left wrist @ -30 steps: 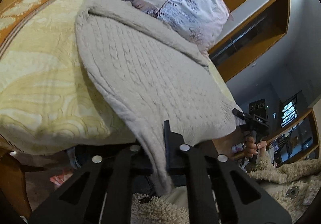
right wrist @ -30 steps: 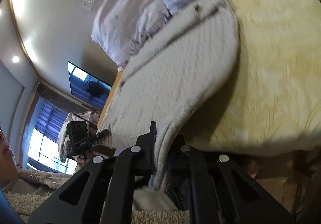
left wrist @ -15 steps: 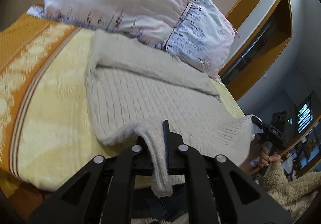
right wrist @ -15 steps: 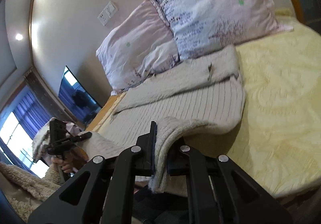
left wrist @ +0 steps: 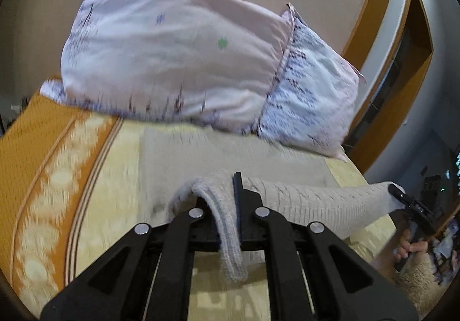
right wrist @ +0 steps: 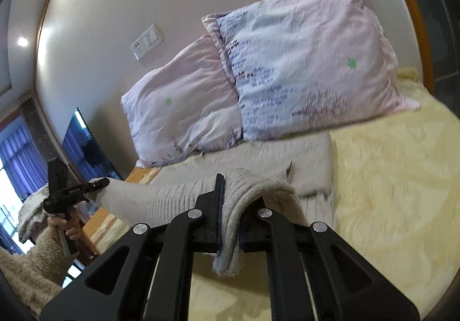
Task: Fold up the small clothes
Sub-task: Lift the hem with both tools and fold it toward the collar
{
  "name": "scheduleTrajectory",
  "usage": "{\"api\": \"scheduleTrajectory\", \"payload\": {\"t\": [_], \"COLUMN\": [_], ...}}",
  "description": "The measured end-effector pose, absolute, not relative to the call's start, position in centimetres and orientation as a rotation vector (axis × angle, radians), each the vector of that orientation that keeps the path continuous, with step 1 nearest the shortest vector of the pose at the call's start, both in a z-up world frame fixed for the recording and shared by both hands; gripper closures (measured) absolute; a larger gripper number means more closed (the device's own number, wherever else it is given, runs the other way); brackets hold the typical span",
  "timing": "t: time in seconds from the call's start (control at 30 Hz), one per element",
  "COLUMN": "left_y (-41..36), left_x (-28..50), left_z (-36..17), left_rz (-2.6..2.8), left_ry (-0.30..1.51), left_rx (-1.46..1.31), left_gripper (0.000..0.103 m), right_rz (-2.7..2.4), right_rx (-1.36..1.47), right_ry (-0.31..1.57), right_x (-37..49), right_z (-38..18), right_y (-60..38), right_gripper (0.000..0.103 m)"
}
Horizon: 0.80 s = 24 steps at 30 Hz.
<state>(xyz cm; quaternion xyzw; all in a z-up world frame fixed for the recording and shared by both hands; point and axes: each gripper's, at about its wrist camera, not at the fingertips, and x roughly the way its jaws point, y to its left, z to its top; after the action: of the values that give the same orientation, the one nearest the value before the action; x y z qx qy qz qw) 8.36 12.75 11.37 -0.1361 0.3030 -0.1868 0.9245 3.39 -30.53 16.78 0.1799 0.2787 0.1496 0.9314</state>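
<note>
A beige knit sweater (left wrist: 184, 157) lies on the yellow bed (left wrist: 115, 177), its far part flat below the pillows. My left gripper (left wrist: 221, 206) is shut on one hem corner, which hangs down between the fingers. My right gripper (right wrist: 233, 206) is shut on the other hem corner of the sweater (right wrist: 258, 157). The hem stretches in the air between the two grippers, above the flat part. Each view shows the other gripper: the right one (left wrist: 402, 200) and the left one (right wrist: 95, 184).
Two pink and white flowered pillows (left wrist: 178, 62) (right wrist: 302, 62) lean on the wall at the head of the bed. An orange patterned bed edge (left wrist: 34, 165) runs on the left. A dark screen (right wrist: 83, 148) hangs on the wall.
Both grippers have lifted the sweater's hem from over the bed's near edge and carried it up and forward over the sweater toward the pillows.
</note>
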Motion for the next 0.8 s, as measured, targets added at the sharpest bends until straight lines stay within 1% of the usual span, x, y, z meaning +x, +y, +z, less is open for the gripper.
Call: {"api": "scheduleTrajectory", "payload": {"t": [0.2,0.3,0.5,0.63,0.8], "left_y": [11.5,11.2,11.1,11.3,11.9], "left_x": [14.4,17.7,23.3,25.4,26.3], "left_z": [11.7,10.4,6.1,3.7,2.2], "left_rz": [-0.338,-0.314,-0.280,-0.265,-0.271], "left_ry": [0.643,0.689,0.831,0.896,0.927], "left_rx": [-0.263,-0.283,-0.373,-0.441,-0.507], "left_gripper": [0.097,0.097,0.097,0.097,0.097], "right_rz": [0.259,0.235,0.156,0.111,0.100], "right_rx": [0.326,0.343,0.435,0.558,0.573], "right_ry": [0.594,0.635,0.797,0.870,0.901], "right_x": [8.7,11.7,17.9,20.6,21.7], "right_z": [16.9,15.6,11.0,8.0,6.9], "right_y": [-30.4,-30.9,-32.5,-33.9,-33.9], "right_gripper": [0.095,0.095,0.095,0.095,0.095]}}
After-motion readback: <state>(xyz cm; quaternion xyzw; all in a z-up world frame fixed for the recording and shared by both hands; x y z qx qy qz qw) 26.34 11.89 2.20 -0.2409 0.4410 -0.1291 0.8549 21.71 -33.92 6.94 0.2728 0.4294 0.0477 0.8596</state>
